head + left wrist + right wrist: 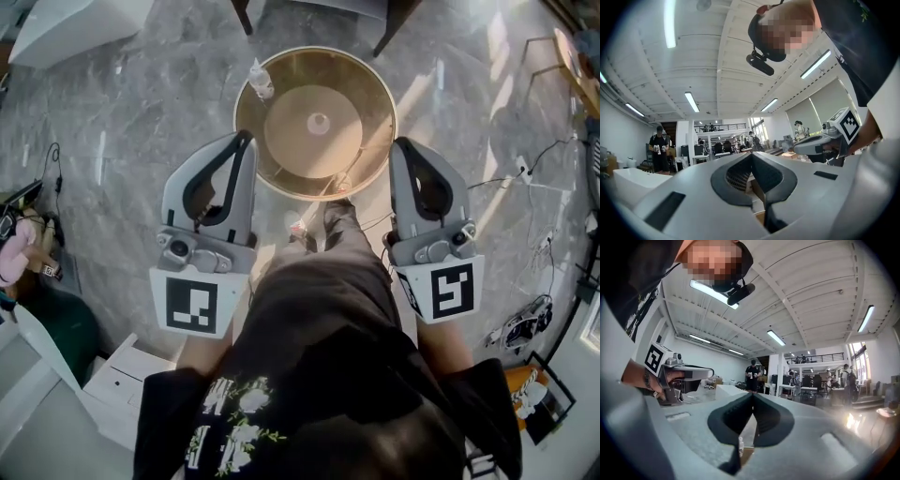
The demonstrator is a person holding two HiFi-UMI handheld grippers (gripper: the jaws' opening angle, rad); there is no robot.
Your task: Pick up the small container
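Holding left tool (248, 137) and right tool (398, 143) level and side by side ahead of the body, both pointing toward round tan table (382, 94). Reading left tool (751, 153) in left gripper view as fully closed: pads meeting at the tip, gripping nothing, just a hollow behind the tip. Reading right tool (753, 395) in right gripper view the same way: tips touching, pinching nothing. Spotting small container (261, 80) in head view as a small pale bottle-like thing standing upright at the table's far-left edge, just inside the rim. Placing it beyond the left tool's tip, ahead and a little toward the table's middle, apart from it, not touching. Placing it well apart from the right tool, across the table and further ahead. Framing the table's near half between the two tool tips: left tip by the left rim, right tip by the right rim. Seeing a small white bottle shape (740, 446) low through the gap under the right tool's closed tips; not managing to tell whether it is the same container. Noting dark trouser legs (328, 281) and shoe (339, 214) between the tools, grey marble floor (141, 112) all around.
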